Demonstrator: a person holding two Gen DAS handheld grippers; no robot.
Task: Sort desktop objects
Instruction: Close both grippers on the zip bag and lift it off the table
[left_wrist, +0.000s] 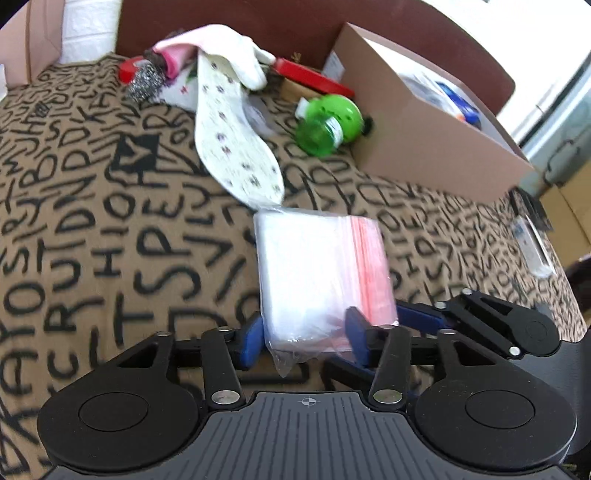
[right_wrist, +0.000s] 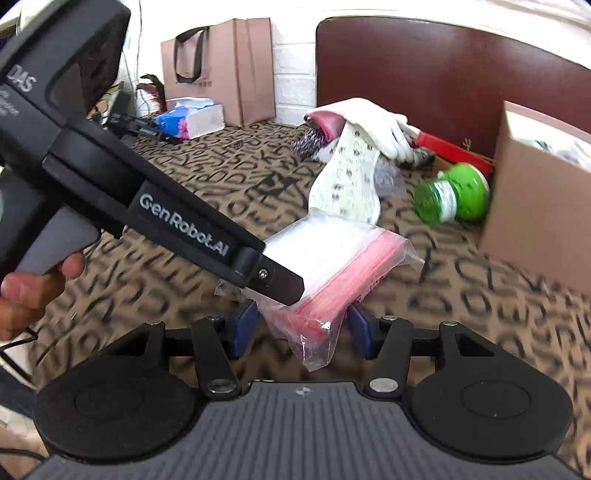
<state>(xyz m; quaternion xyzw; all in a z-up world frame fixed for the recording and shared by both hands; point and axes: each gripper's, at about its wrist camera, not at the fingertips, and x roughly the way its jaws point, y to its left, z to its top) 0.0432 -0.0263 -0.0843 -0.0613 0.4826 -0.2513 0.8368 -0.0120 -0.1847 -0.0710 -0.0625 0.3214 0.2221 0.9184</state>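
Note:
A pack of clear zip bags with a red seal strip (left_wrist: 317, 273) is held above the lettered tablecloth. My left gripper (left_wrist: 304, 338) is shut on its near end. In the right wrist view the same pack (right_wrist: 332, 266) sits between my right gripper's blue pads (right_wrist: 301, 330), which stand either side of its red end, slightly apart from it. The left gripper's body (right_wrist: 177, 218) reaches in from the left and clamps the pack. The right gripper also shows in the left wrist view (left_wrist: 421, 317), at the pack's right.
An open cardboard box (left_wrist: 424, 140) stands at the right. A green jar (left_wrist: 328, 123) lies beside it. Behind are a floral insole (left_wrist: 236, 147), white glove (left_wrist: 236, 55), steel scourer (left_wrist: 146, 83) and red lid (left_wrist: 314, 77). A paper bag (right_wrist: 221, 70) and tissue pack (right_wrist: 192, 118) stand far left.

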